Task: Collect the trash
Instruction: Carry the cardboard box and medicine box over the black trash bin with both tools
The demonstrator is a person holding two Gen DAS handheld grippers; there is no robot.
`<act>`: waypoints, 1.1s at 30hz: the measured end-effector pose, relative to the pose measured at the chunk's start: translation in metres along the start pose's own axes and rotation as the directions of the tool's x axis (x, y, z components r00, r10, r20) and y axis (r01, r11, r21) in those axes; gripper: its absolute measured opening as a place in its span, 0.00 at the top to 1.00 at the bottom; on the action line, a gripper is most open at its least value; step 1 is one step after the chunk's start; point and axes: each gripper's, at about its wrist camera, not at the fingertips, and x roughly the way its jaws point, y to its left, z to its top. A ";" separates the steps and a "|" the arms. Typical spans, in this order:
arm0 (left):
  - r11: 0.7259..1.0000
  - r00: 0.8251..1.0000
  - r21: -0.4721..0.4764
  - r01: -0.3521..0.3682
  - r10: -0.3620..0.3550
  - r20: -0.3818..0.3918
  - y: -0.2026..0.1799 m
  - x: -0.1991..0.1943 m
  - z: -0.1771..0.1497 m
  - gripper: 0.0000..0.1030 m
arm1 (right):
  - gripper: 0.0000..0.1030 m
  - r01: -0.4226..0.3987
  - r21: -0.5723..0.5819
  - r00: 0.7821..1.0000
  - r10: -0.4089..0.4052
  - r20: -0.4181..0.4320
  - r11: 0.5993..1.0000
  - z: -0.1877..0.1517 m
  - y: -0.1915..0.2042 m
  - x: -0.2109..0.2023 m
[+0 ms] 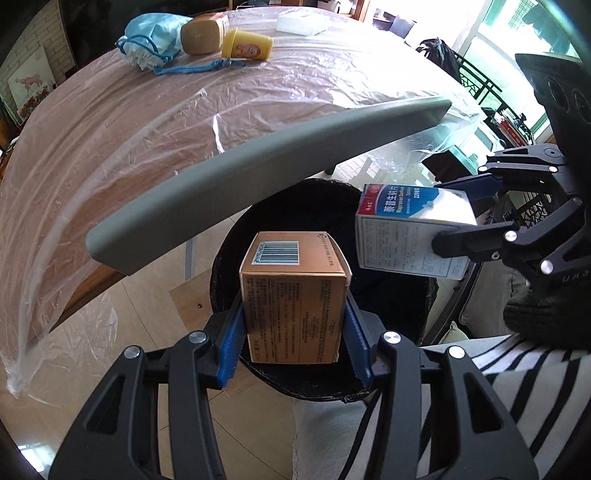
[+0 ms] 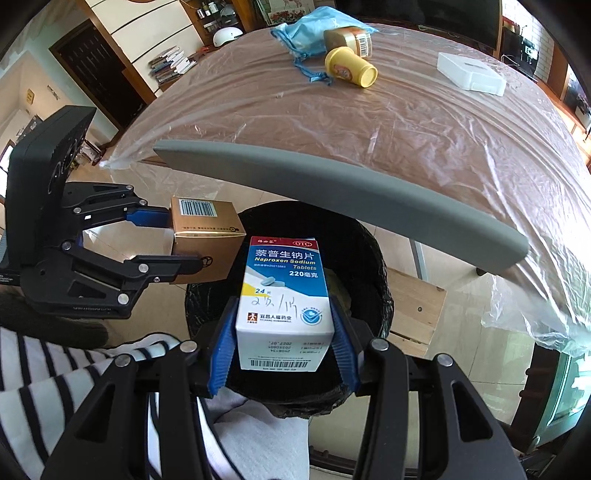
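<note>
Trash bin (image 1: 369, 384) with a black liner sits on the floor just beside the plastic-covered table (image 1: 184, 147). Above its mouth, the left gripper (image 1: 295, 332) is clamped on a brown carton (image 1: 293, 314), and the right gripper (image 2: 282, 347) is clamped on a white-and-blue tablet box (image 2: 284, 295).

Home dining room, probably (plastic-covered table (image 2: 369, 122), bookshelves (image 2: 171, 64)).

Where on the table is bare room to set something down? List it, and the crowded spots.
Free: the plastic-covered table from the grey chair back up to the far items. Crowded: the far edge, with blue drawstring bag, brown jar, yellow cup and white box.
</note>
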 end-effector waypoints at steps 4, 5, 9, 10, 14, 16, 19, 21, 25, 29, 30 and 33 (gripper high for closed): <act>1.000 1.000 -0.014 -0.022 0.022 -0.010 0.000 0.009 0.001 0.52 | 0.55 0.018 0.013 1.000 -0.018 -0.006 1.000 0.001 -0.001 0.010; 1.000 1.000 -0.020 -0.024 0.023 -0.012 0.000 0.012 0.002 0.52 | 0.55 0.021 0.014 1.000 -0.020 -0.007 1.000 0.001 0.000 0.012; 0.999 0.999 -0.042 -0.033 0.032 -0.020 0.003 0.019 0.002 0.52 | 0.55 0.029 0.038 1.000 -0.029 -0.004 0.999 0.000 -0.002 0.019; 0.998 0.999 -0.042 -0.035 0.034 -0.022 0.002 0.020 0.002 0.52 | 0.55 0.028 0.043 1.000 -0.028 -0.002 0.999 0.000 -0.003 0.020; 0.999 0.999 -0.035 -0.042 0.040 -0.032 0.002 0.026 0.003 0.52 | 0.55 0.035 0.060 0.999 -0.035 0.001 0.998 -0.001 -0.005 0.023; 0.999 0.998 -0.031 -0.044 0.043 -0.036 0.001 0.030 0.004 0.52 | 0.55 0.038 0.065 0.999 -0.039 0.007 0.997 -0.001 -0.005 0.025; 0.999 0.998 -0.023 -0.047 0.047 -0.041 -0.004 0.035 0.006 0.52 | 0.55 0.048 0.067 0.999 -0.049 0.009 0.997 -0.001 -0.004 0.029; 0.999 0.998 -0.018 -0.049 0.048 -0.046 -0.007 0.038 0.008 0.52 | 0.55 0.055 0.065 0.998 -0.056 0.006 0.996 0.001 -0.001 0.033; 0.999 0.997 -0.008 -0.049 0.048 -0.055 -0.013 0.042 0.010 0.52 | 0.55 0.058 0.068 0.998 -0.058 0.001 0.996 0.002 -0.003 0.037; 0.999 0.997 -0.002 -0.050 0.050 -0.061 -0.016 0.048 0.011 0.52 | 0.55 0.066 0.064 0.998 -0.066 -0.008 0.996 0.000 -0.004 0.042; 0.999 0.997 0.000 -0.051 0.051 -0.062 -0.017 0.049 0.011 0.52 | 0.55 0.066 0.063 0.998 -0.066 -0.010 0.996 0.000 -0.004 0.043; 0.999 0.997 0.006 -0.053 0.053 -0.062 -0.019 0.052 0.012 0.52 | 0.55 0.073 0.060 0.997 -0.072 -0.012 0.996 0.000 -0.005 0.045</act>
